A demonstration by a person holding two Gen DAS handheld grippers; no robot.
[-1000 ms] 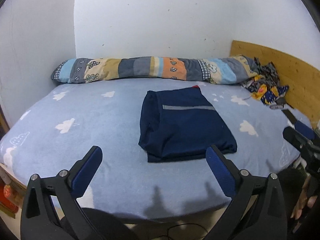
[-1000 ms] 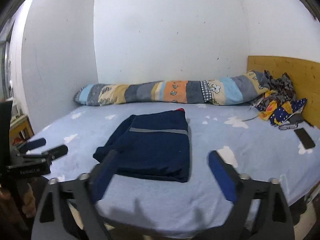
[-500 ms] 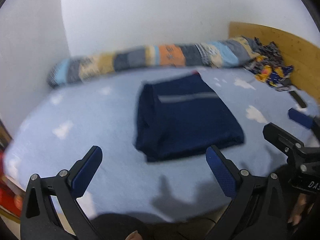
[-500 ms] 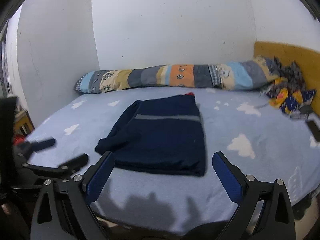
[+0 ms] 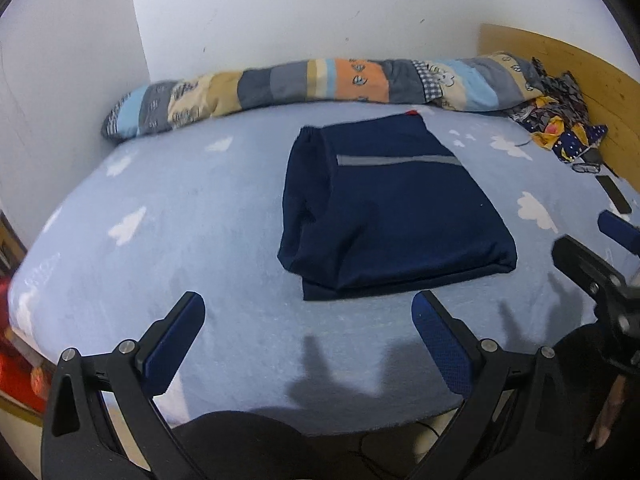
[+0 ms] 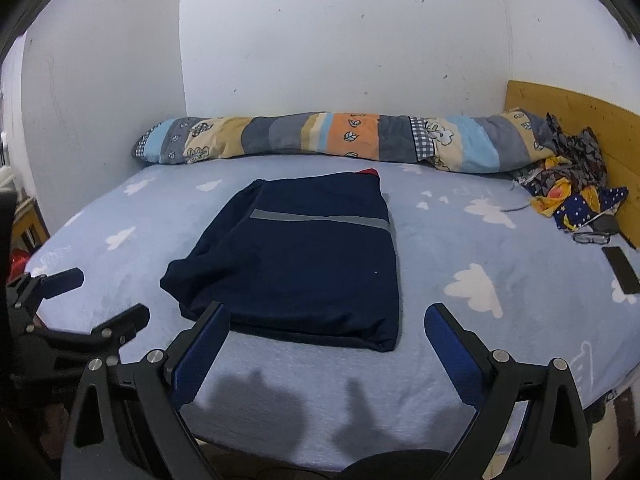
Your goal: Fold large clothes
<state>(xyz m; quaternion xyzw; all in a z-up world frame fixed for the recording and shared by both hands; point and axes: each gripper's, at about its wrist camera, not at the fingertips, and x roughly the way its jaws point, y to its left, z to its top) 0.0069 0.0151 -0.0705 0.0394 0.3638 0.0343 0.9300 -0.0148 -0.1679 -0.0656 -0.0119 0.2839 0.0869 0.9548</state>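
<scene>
Since a second ago both cameras have come a little closer to the bed and lower, while the dark blue garment (image 5: 384, 204) has not changed its place or its shape. It lies near the middle of the bed (image 5: 168, 240), folded to a compact rectangle with a grey stripe across the upper part; one layer sticks out at the left side and at the near left corner, so the edges are not fully even.

The left gripper (image 5: 308, 344) hovers over the near edge of the bed with its jaws spread wide and nothing between them. The right gripper (image 6: 326, 344) is the same — wide apart, empty, just in front of the near hem of the garment, not touching it.

I judge that the folding is almost done, or stands between two folds. If one more fold is wanted, the next move calls for both claws to go down on the near corners, pinch all layers together, and carry them toward the far edge.

Behind the garment a long patchwork bolster (image 6: 332, 140) lies along the wall, a heap of patterned cloth (image 6: 572, 188) sits by the wooden headboard (image 6: 576, 120), and a phone (image 6: 622, 270) lies at the right — all well apart from the work.
</scene>
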